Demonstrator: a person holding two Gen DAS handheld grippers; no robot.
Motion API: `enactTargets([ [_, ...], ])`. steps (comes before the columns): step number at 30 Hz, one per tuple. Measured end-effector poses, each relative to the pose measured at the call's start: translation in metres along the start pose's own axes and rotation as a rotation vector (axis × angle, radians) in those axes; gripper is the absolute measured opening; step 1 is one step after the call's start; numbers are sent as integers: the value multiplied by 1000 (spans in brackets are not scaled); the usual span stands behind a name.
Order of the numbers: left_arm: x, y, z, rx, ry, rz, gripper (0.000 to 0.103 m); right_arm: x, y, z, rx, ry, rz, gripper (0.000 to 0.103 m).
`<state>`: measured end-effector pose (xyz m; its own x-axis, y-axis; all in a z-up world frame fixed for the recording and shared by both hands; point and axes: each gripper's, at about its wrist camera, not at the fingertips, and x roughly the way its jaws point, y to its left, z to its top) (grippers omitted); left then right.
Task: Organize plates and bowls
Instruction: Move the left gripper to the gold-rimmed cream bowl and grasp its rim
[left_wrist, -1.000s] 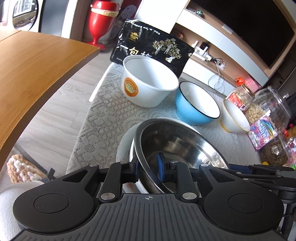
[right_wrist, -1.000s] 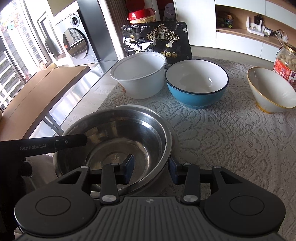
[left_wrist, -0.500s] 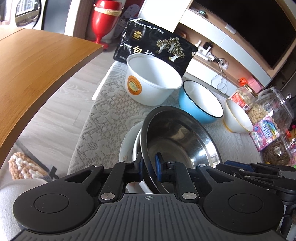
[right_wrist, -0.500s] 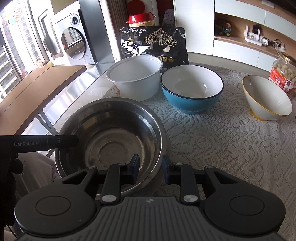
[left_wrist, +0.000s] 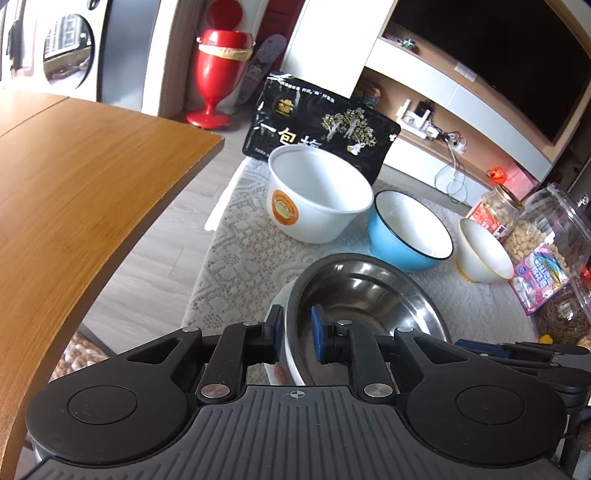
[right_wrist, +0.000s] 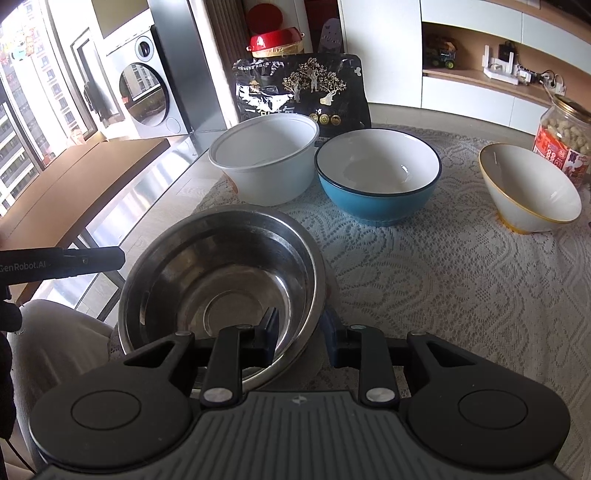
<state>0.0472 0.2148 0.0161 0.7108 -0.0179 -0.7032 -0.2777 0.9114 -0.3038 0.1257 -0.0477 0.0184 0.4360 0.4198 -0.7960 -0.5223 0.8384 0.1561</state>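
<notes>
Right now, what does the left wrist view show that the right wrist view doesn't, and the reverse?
Left wrist only: the white plate under the round stainless steel bowl, the clear plastic jar, the dark television screen.

Right wrist only: the white washing machine, the window.

Both: the steel bowl, with the left gripper and right gripper each clamped on its rim; the white plastic bowl, blue ceramic bowl, gold-rimmed white bowl, black bag.

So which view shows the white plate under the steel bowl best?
Left wrist: the white plate peeks out left of the steel bowl, with another patch below the rim. In the right wrist view the steel bowl hides it almost entirely.
</notes>
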Motion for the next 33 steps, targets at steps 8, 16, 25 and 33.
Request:
enactTargets([
  [8,23,2,-11,-2,85,7,18,4,-5,-4,12,21,-3,26],
  [16,2,-16,0,16,-39,64,17,-8,-16,2,30,-35,19,26],
  [25,25,-123,49,171,-31,-197,18,-54,-83,49,107,-232,-56,26],
  [33,107,-222,85,238,32,-330,18,-53,-216,76,374,-276,-184,26],
])
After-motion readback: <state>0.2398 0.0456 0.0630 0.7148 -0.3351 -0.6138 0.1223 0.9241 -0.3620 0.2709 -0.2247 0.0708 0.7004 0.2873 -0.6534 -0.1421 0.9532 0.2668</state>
